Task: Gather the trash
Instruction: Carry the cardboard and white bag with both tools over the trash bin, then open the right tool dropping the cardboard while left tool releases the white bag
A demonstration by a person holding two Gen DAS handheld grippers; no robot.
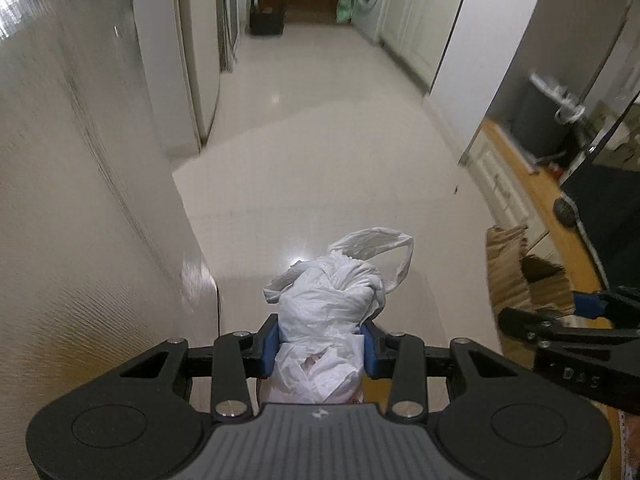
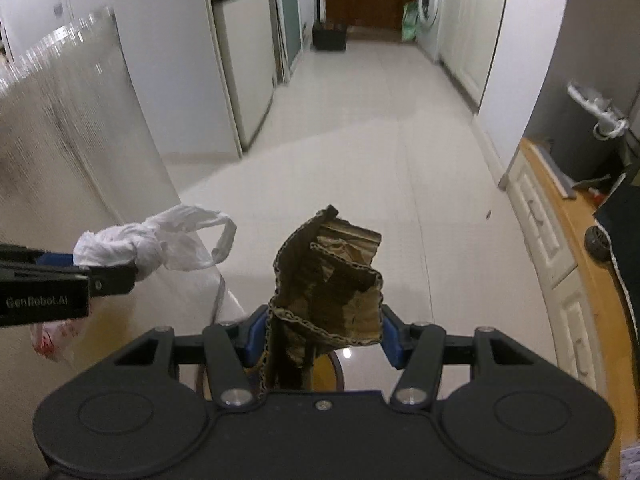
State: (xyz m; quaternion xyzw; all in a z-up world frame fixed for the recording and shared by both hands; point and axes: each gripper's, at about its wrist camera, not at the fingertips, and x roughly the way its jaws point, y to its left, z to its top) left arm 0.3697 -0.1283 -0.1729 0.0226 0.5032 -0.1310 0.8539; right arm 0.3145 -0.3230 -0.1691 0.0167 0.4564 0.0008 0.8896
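At 6 o'clock above the floor (image 1: 320,140), left gripper (image 1: 319,342) clamps a white plastic bag (image 1: 332,300); right gripper (image 2: 320,332) clamps crumpled cardboard (image 2: 328,280). Risk: the bag's slack loop may snag, or the torn cardboard slip loose.

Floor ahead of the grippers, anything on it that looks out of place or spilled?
One small dark speck lies on the pale floor near the cabinet on the right; too small to identify. No spill shows. The white plastic bag and crumpled cardboard are off the floor, clamped in the left gripper and right gripper.
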